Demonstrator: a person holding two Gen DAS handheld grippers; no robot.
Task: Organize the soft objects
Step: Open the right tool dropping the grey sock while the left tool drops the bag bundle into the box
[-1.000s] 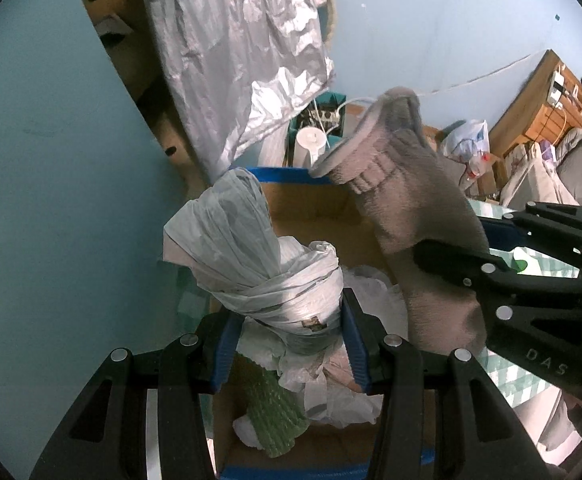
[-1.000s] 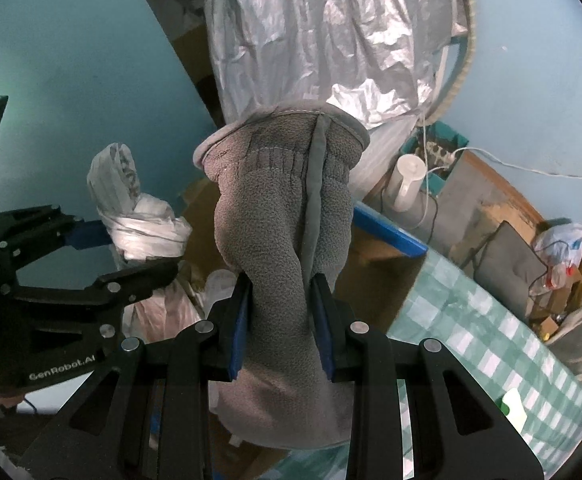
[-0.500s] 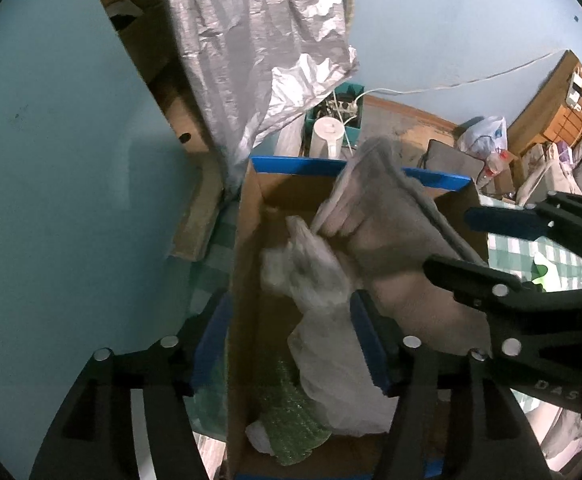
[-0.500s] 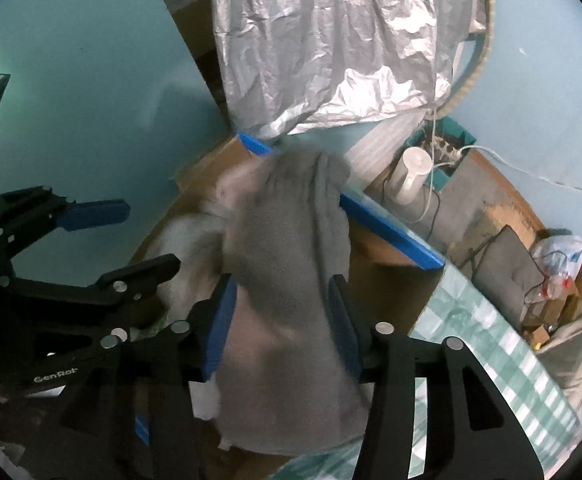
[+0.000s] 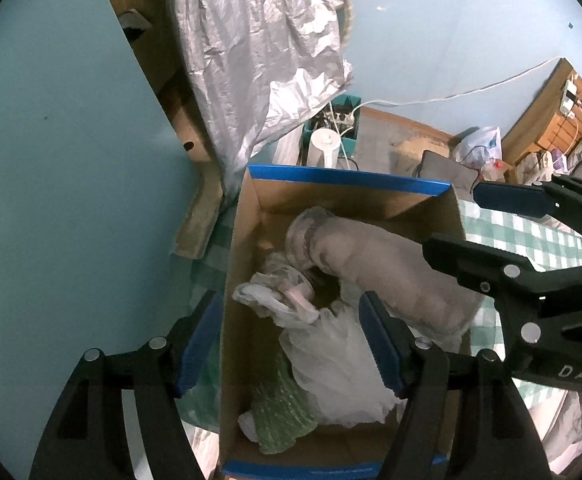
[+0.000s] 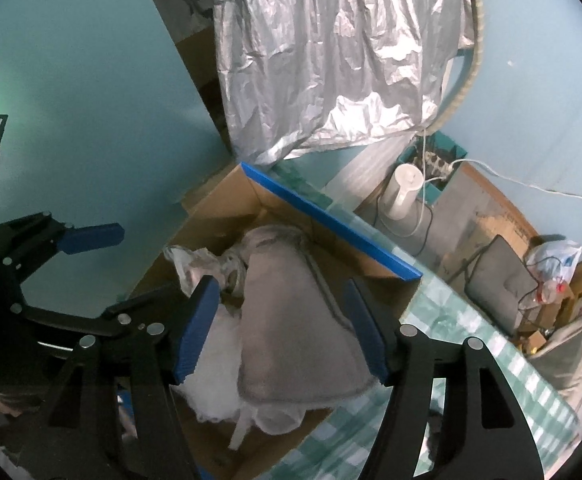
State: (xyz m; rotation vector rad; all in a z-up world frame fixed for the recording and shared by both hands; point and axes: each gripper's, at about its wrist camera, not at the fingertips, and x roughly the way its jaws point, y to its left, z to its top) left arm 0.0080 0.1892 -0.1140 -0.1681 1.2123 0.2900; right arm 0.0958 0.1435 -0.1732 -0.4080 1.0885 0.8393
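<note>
grey fleece glove (image 6: pixel 291 320) lies limp in cardboard box (image 6: pixel 227 208), cuff crumpled.

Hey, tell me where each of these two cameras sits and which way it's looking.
Left wrist: on the left gripper, looking steeply down into the blue-edged cardboard box; its opening jaws and the right gripper show.
Right wrist: on the right gripper, looking down at the same box; its opening jaws and the left gripper show.
Shared: the grey fleece mitten, released in the box.
</note>
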